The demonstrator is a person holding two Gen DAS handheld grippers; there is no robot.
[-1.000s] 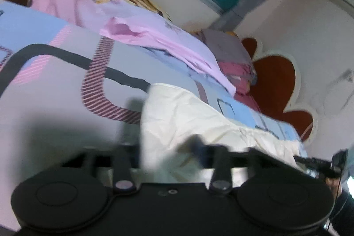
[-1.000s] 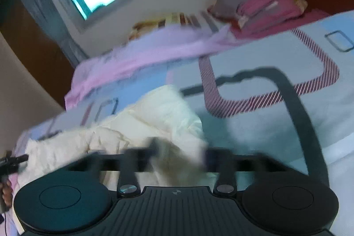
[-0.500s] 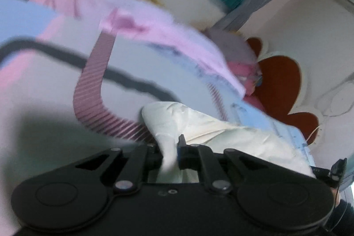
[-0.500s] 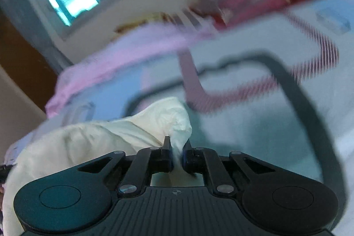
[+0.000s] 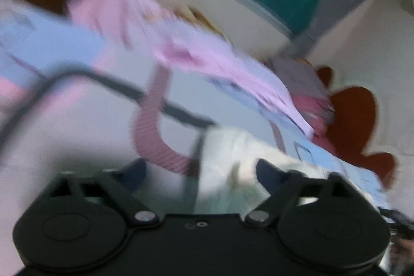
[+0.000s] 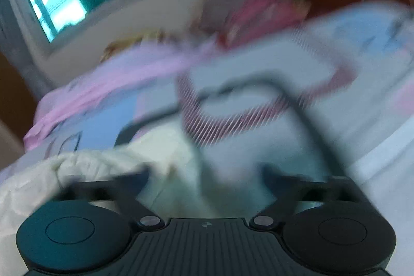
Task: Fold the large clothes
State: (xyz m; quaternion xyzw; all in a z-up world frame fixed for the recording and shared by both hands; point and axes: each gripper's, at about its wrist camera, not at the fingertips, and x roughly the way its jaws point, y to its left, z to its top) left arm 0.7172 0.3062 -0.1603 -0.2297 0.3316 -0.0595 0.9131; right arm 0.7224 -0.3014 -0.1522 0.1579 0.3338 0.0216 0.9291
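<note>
The black two-finger left gripper has just been opening — its jaws now stand wide over the crumpled cream garment, apparently not pinching it — on the blue-and-grey patterned bedsheet.

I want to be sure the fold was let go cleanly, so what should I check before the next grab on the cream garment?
1. Left gripper open: ok. Its jaws have just been opening and stand wide apart, with cloth lying between them but not pinched.
2. Right gripper open: ok. It has also just been opening, and no pad presses on the fabric.
3. Cream garment resting on the bedsheet: ok, it lies there under both grippers.
4. Folded edge straight and flat: cannot tell, both views are blurred.
5. Pink blanket apart from the garment: ok, it lies further back.
6. Next grasp corner visible: cannot tell.
</note>
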